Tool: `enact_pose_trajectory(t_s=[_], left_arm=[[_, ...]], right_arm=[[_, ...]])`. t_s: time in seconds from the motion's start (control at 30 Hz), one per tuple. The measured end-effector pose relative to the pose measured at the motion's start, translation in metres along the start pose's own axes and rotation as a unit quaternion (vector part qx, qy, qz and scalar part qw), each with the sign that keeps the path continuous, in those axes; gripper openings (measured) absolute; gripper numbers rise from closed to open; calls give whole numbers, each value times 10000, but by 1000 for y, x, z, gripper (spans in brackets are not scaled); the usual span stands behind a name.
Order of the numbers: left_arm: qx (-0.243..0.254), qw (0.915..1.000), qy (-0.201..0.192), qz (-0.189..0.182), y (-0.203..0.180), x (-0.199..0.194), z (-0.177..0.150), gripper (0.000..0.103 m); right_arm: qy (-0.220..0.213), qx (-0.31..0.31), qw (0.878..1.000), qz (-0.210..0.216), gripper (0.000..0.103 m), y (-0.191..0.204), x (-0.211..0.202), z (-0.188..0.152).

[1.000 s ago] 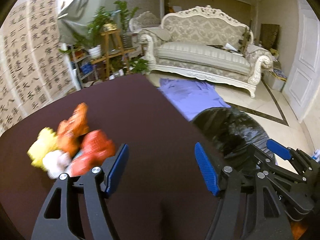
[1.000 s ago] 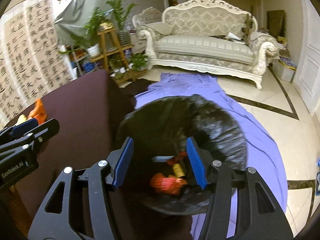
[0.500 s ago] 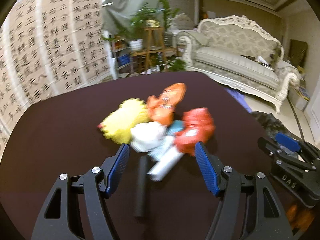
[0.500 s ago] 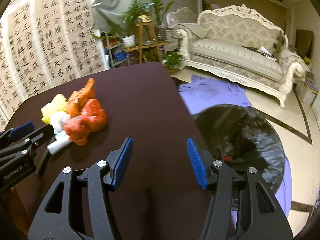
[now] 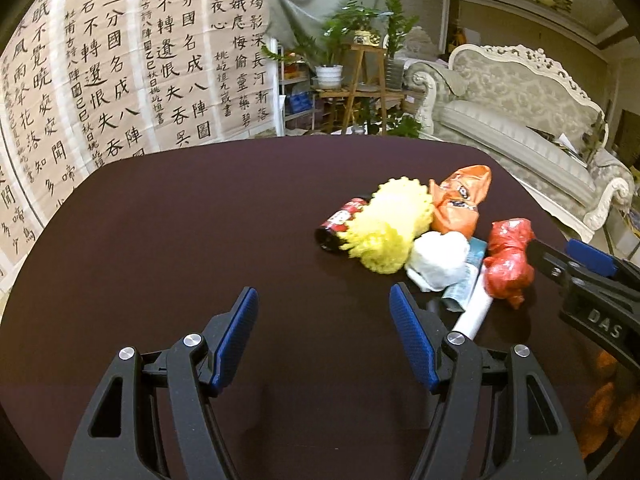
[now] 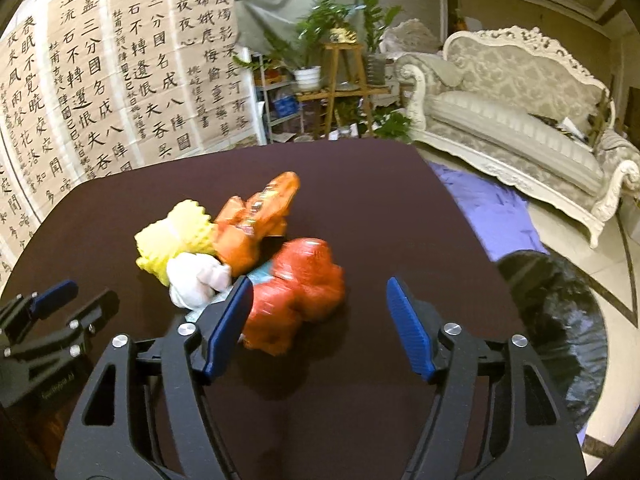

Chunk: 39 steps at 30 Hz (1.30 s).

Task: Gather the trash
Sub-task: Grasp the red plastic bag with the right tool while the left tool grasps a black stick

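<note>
A pile of trash lies on the dark table (image 5: 180, 240): a yellow foam net (image 5: 386, 226), an orange wrapper (image 5: 460, 200), a white paper wad (image 5: 440, 258), a red crumpled bag (image 5: 508, 262), a white tube (image 5: 476, 312) and a dark red can (image 5: 340, 224). My left gripper (image 5: 323, 336) is open and empty, left of and in front of the pile. My right gripper (image 6: 319, 326) is open, with the red bag (image 6: 296, 300) just beyond its left finger. The black bin bag (image 6: 556, 320) stands on the floor, right of the table.
A purple cloth (image 6: 488, 204) lies on the floor beside the bin. A white sofa (image 6: 516, 120) stands behind. Plant stands (image 6: 344, 80) and calligraphy sheets (image 6: 100, 80) line the far wall. The table's right edge (image 6: 472, 232) is near the bin.
Both grippers have swung left from the bin to the table. The left one has gone past the pile, which now lies to its right. The right one has closed in on the red bag.
</note>
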State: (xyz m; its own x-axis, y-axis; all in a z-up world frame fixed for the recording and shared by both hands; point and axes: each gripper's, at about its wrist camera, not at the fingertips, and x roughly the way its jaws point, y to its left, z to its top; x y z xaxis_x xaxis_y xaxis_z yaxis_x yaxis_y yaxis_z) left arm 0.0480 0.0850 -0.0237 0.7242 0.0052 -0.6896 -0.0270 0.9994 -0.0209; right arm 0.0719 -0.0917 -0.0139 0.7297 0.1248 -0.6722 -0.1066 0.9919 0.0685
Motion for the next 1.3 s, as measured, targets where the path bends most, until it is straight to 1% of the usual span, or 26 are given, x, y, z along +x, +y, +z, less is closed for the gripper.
enact_pose_trajectory(t_s=[0.13,0.23,0.27,0.3,0.33,0.37,0.43,0.5,0.53,0.7,0.8,0.83,0.87,0.93,1.03,1.07,1.13,1.3], left_arm=[[-35,10000,43,-61,1,2,-2,67],[-17,9999,87,-136,-2,4,-3,67],[-10,9998,98,-154,-2,4,-3,67],[1,9998,114,-174,-3,5,-4,67],[12,9997,126,-192,-5,6,-5,67],[25,9997,135,-210,-6,6,-6,67],[42,9996,135,-241,-8,5,-5,67],[56,9995,131,-267,-10,4,-5,67],[64,9995,137,-295,-10,4,-4,67],[152,9991,160,-365,-18,3,-6,67],[174,9990,177,-364,-20,2,-7,67],[176,9991,174,-358,-20,2,-7,67],[184,9991,175,-344,-20,2,-8,67],[184,9990,198,-345,-21,3,-8,67],[218,9988,237,-356,-22,3,-9,67],[228,9988,251,-367,-22,3,-9,67],[239,9985,292,-404,-22,4,-10,67],[310,9977,348,-487,-23,4,-11,67]], right_arm=[[207,-20,9998,-27,70,8,17,2],[331,-1,9994,-56,70,6,22,1],[332,4,9994,-62,68,4,22,2],[326,6,9994,-77,64,4,22,1],[350,-1,9993,-91,57,2,21,0],[372,-3,9993,-71,52,1,21,-1],[379,2,9993,-53,48,-4,18,-2],[364,-8,9993,-70,31,-7,15,-4],[361,6,9993,-73,29,-9,13,-4],[415,-7,9990,-183,29,-23,8,-12],[473,-16,9987,-162,29,-29,6,-16],[477,-27,9987,-158,33,-30,5,-17],[459,-28,9987,-203,42,-31,5,-17],[429,15,9988,-232,50,-34,6,-18],[491,55,9987,-152,50,-35,12,-19],[525,28,9985,-143,46,-35,13,-20],[558,12,9984,-55,33,-34,14,-22],[560,3,9984,-52,32,-34,8,-28]])
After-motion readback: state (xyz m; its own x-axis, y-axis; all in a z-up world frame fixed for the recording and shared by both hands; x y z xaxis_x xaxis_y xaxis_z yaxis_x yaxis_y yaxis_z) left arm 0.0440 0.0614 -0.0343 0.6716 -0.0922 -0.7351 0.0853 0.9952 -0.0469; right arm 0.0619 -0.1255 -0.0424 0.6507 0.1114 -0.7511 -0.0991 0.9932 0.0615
